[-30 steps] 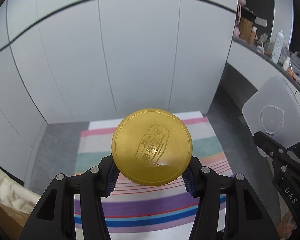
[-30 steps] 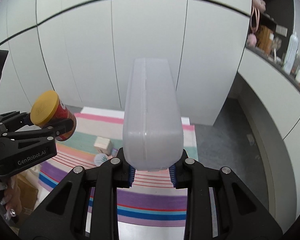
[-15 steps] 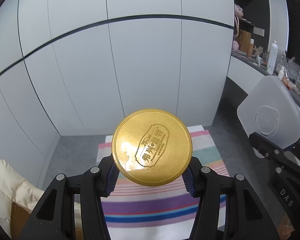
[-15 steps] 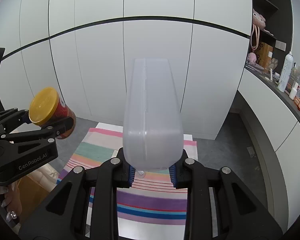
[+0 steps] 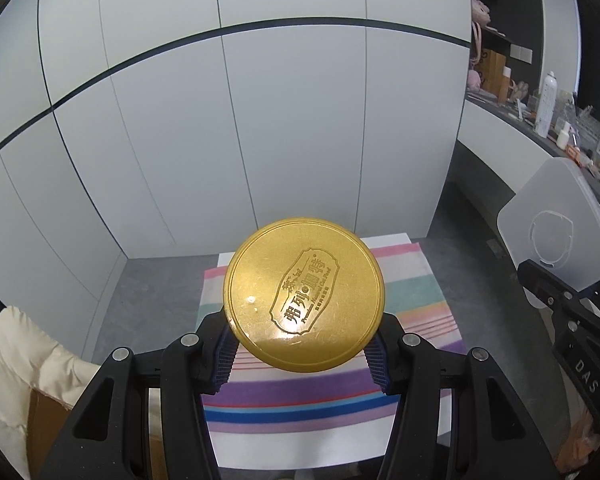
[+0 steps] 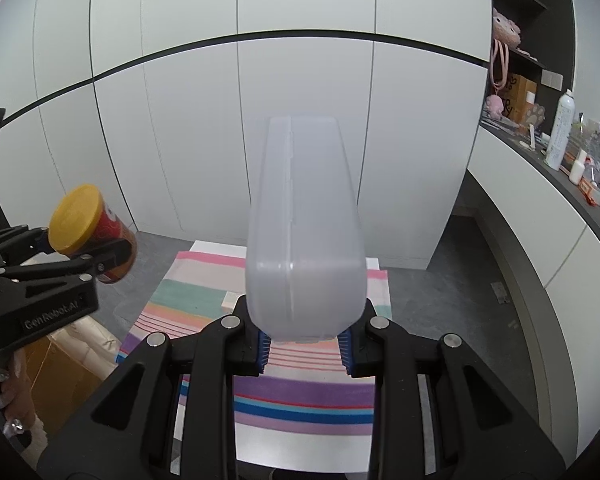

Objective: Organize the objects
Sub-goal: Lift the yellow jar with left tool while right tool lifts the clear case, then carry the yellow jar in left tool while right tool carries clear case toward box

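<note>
Left tool point(image 5: 304, 354) and right tool point(image 6: 305, 346) both clamped, held aloft.

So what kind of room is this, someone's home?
Probably a lived-in home room: tall white cupboard doors, a striped multicoloured cloth on a low white table, and a cluttered counter with a white spray bottle.

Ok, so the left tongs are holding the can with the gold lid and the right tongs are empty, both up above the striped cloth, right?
Not quite: the right tongs are not empty. The right wrist view shows them shut on a frosted plastic case. The rest holds: the left tongs grip the can with the gold lid, and both are above the striped cloth.
</note>
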A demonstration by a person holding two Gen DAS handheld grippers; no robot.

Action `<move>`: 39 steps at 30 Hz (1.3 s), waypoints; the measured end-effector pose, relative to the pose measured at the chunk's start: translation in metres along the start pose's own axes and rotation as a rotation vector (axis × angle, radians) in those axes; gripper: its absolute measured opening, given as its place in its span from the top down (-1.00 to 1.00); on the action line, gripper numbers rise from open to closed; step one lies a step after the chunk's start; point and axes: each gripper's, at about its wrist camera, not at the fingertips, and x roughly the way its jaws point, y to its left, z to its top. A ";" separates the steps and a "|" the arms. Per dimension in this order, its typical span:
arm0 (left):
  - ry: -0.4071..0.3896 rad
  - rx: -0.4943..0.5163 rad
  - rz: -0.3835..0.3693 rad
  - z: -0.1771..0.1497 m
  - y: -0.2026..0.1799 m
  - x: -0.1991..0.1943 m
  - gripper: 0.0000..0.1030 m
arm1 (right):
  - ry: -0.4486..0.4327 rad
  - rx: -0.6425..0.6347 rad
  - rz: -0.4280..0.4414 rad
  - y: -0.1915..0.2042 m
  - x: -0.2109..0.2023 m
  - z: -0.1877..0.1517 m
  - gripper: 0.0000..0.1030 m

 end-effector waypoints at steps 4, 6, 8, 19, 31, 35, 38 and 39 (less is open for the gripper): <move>0.016 -0.008 -0.016 -0.022 0.008 -0.017 -0.06 | 0.014 0.043 0.025 -0.010 -0.008 -0.018 0.46; 0.023 -0.011 -0.027 -0.034 0.013 -0.026 -0.06 | 0.018 0.063 0.042 -0.014 -0.015 -0.028 0.46; 0.024 -0.011 -0.024 -0.044 0.017 -0.035 -0.06 | 0.019 0.081 0.052 -0.018 -0.024 -0.039 0.46; 0.018 -0.018 -0.031 -0.100 0.032 -0.086 -0.06 | 0.082 0.159 0.094 -0.027 -0.061 -0.097 0.46; 0.071 -0.071 -0.046 -0.162 0.064 -0.112 -0.06 | 0.148 0.168 0.101 -0.014 -0.100 -0.159 0.46; 0.082 -0.090 -0.042 -0.185 0.072 -0.119 -0.06 | 0.183 0.163 0.083 -0.009 -0.111 -0.181 0.46; 0.094 -0.090 -0.051 -0.200 0.075 -0.122 -0.06 | 0.210 0.173 0.085 -0.008 -0.117 -0.195 0.46; 0.096 -0.091 -0.052 -0.203 0.075 -0.121 -0.06 | 0.215 0.173 0.079 -0.007 -0.120 -0.199 0.46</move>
